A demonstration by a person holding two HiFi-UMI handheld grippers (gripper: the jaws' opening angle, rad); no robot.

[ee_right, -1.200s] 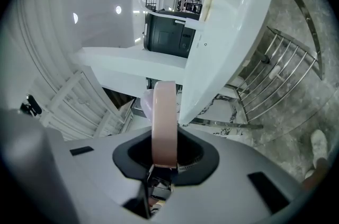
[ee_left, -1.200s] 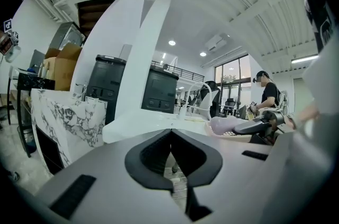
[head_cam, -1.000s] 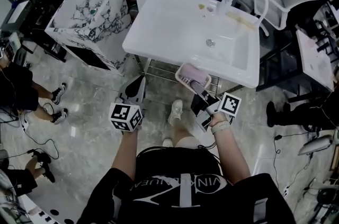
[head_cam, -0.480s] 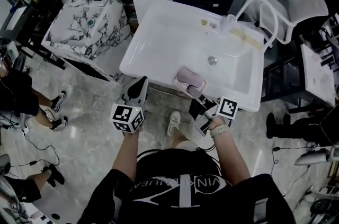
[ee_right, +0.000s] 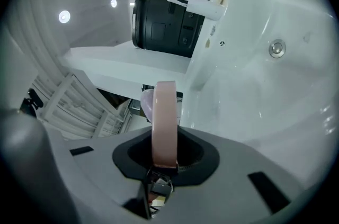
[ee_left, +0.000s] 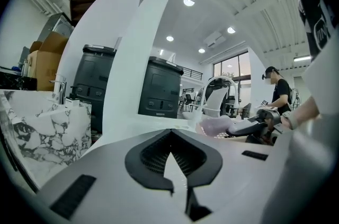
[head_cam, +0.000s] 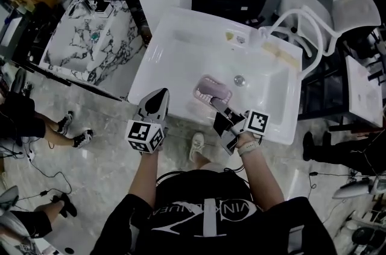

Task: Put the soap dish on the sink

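The left gripper [head_cam: 158, 94] hovers at the front rim of the white sink [head_cam: 158, 61], its jaws pressed together with nothing between them. To its right, the right gripper [head_cam: 213, 103] is clamped on the rim of the pink soap dish [head_cam: 212, 90] (edge-on in that gripper's own view). The dish sits over the basin, just left of the drain [head_cam: 239, 80]. I cannot tell whether it touches the basin.

L gripper [head_cam: 155, 96] – grey two-jaw tool w/ marker cube – jaws together, nothing between them, pointing fwd, approx level. R gripper [head_cam: 213, 102], same build, clamped on rim of pink plastic soap dish [ee_right: 164, 117]. Bare forearms [head_cam: 143, 172] stretched fwd – side by side.
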